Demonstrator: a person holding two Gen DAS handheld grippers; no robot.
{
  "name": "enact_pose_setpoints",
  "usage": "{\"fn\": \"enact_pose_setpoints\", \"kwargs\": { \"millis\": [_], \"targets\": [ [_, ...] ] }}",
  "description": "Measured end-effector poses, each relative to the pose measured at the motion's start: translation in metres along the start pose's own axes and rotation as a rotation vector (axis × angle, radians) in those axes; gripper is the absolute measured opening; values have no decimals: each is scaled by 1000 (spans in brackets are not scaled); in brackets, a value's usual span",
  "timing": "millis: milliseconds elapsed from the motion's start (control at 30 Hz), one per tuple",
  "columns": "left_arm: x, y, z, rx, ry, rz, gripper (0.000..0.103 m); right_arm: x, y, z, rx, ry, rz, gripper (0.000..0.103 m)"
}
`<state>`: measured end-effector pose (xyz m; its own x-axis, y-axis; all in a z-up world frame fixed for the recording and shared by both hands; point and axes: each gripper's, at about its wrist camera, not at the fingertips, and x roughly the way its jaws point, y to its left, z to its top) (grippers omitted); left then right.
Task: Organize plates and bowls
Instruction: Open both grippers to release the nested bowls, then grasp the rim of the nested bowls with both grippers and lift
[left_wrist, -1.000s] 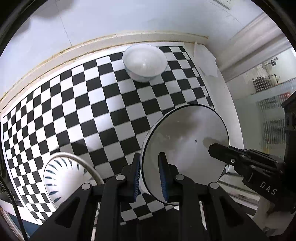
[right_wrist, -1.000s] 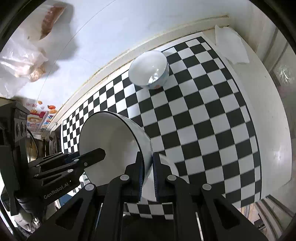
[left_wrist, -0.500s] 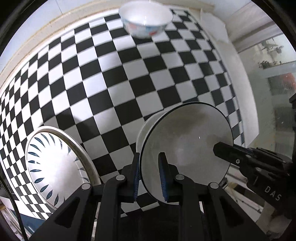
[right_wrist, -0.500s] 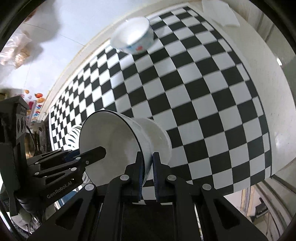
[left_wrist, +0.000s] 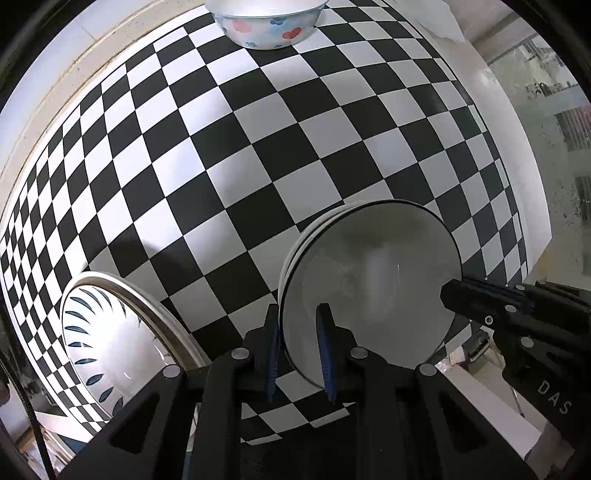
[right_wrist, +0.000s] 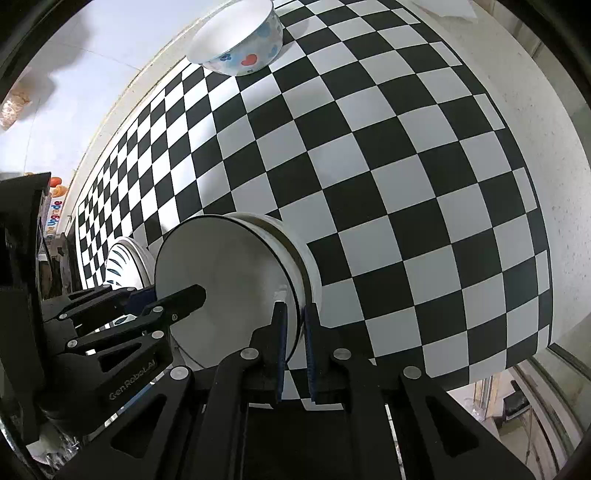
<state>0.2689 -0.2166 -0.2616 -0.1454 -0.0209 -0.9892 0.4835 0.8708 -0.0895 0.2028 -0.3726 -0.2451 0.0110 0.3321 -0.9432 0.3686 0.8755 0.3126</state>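
A white black-rimmed plate is held by both grippers and rests on a second white plate on the checkered cloth. My left gripper is shut on its left rim. My right gripper is shut on its right rim. A white plate with blue leaf marks lies to the left. A white bowl with heart prints stands at the far edge.
The black-and-white checkered cloth covers the white table. A white paper sheet lies at the far right corner. The table's right edge borders a window. Packets and a dark device stand at the left.
Both grippers have lowered the black-rimmed plate toward the table and onto the white plate beneath it. The cameras now sit closer to the cloth; the heart bowl has shifted toward the top.
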Motion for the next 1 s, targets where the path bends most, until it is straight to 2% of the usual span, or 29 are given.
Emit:
{"fn": "enact_pose_setpoints", "kwargs": {
  "millis": [233, 333, 433, 500, 567, 600, 733, 867, 1000],
  "targets": [
    [-9, 8, 1, -20, 9, -41, 18, 3, -2, 5, 9, 33, 0, 11],
    [-32, 23, 5, -42, -43, -50, 18, -8, -4, 8, 16, 45, 30, 11],
    [-65, 44, 24, -101, -124, -71, 21, -32, -3, 23, 16, 13, 60, 11],
    [-78, 56, 41, -139, -164, -90, 24, -48, 0, 37, 9, -18, 68, 20],
    [-87, 74, 69, -195, -183, -121, 24, -65, 5, 64, -2, -68, 94, 41],
    [-89, 80, 78, -216, -189, -139, 24, -69, 7, 74, -2, -81, 103, 45],
    [-83, 103, 142, -297, -186, -203, 24, -77, 13, 144, 3, -152, 122, 46],
    [-62, 113, 193, -325, -138, -203, 24, -60, 18, 207, 19, -147, 136, 46],
    [-35, 120, 223, -342, -75, -206, 24, -33, 21, 255, 33, -107, 104, 46]
  ]
}}
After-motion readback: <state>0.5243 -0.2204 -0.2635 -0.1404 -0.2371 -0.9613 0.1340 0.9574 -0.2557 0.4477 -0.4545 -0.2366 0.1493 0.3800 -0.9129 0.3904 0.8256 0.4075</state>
